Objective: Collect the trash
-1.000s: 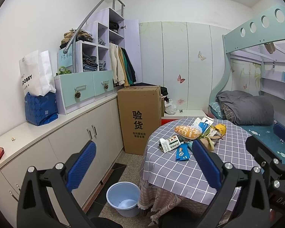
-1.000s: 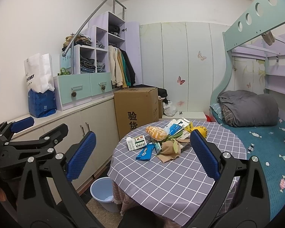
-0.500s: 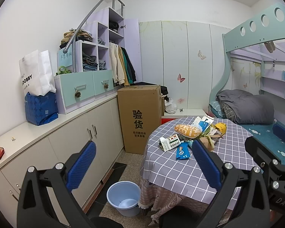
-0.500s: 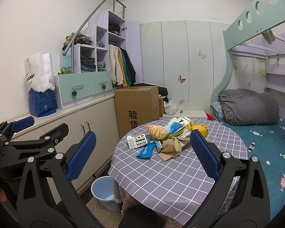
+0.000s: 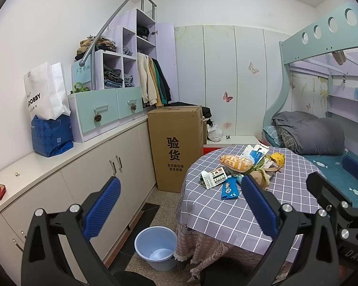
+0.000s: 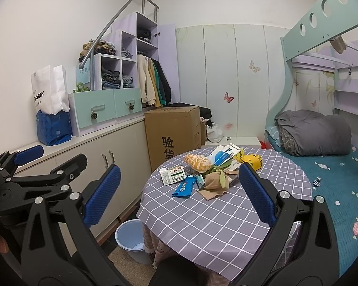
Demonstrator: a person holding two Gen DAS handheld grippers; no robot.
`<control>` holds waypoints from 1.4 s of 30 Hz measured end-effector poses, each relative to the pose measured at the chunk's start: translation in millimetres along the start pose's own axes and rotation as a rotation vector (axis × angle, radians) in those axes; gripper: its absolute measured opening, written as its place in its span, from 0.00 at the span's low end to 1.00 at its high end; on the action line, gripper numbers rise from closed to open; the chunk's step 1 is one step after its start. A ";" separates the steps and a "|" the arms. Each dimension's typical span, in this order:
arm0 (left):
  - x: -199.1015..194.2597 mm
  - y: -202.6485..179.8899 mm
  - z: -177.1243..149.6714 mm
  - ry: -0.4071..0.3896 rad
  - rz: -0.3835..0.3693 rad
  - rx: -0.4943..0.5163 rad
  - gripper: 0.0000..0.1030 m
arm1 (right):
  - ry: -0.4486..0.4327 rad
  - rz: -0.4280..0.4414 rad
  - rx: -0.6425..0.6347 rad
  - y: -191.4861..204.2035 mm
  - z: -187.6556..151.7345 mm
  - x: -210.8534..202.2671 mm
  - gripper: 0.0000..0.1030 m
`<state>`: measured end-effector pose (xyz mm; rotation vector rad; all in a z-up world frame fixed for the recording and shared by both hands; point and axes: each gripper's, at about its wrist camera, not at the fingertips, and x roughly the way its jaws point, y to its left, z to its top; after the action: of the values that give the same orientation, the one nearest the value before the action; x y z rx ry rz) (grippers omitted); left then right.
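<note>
A pile of trash lies on the round checked table (image 6: 210, 217): an orange snack bag (image 6: 198, 162), a white carton (image 6: 173, 175), a blue wrapper (image 6: 184, 186), a brown paper wad (image 6: 214, 183), a yellow bag (image 6: 252, 161) and a white-blue packet (image 6: 223, 156). The pile also shows in the left wrist view, with the orange bag (image 5: 236, 162) and blue wrapper (image 5: 230, 188). A light blue bin (image 5: 155, 247) stands on the floor left of the table. My left gripper (image 5: 179, 209) and right gripper (image 6: 176, 202) are both open and empty, held short of the table.
A tall cardboard box (image 5: 176, 145) stands behind the table. Low cabinets (image 5: 95, 174) with a counter run along the left wall. A bunk bed with a grey duvet (image 6: 315, 135) is on the right. The left gripper's body (image 6: 23, 186) shows at left in the right wrist view.
Both grippers have drifted slightly; the table and trash sit a little further right in the right wrist view. Nothing was grasped or moved.
</note>
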<state>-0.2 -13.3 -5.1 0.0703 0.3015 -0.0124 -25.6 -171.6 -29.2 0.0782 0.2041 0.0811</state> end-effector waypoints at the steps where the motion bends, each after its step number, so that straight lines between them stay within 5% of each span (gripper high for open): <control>1: -0.1 -0.1 0.1 0.000 0.001 0.000 0.96 | 0.001 0.001 0.001 0.7 -1.2 -0.2 0.94; 42: -0.5 -1.8 -4.9 0.010 -0.007 0.004 0.96 | -0.001 -0.001 0.001 1.4 0.3 -0.1 0.94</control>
<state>-2.2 -14.7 -9.8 0.0729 0.3119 -0.0194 -25.8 -170.3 -28.8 0.0793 0.2034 0.0797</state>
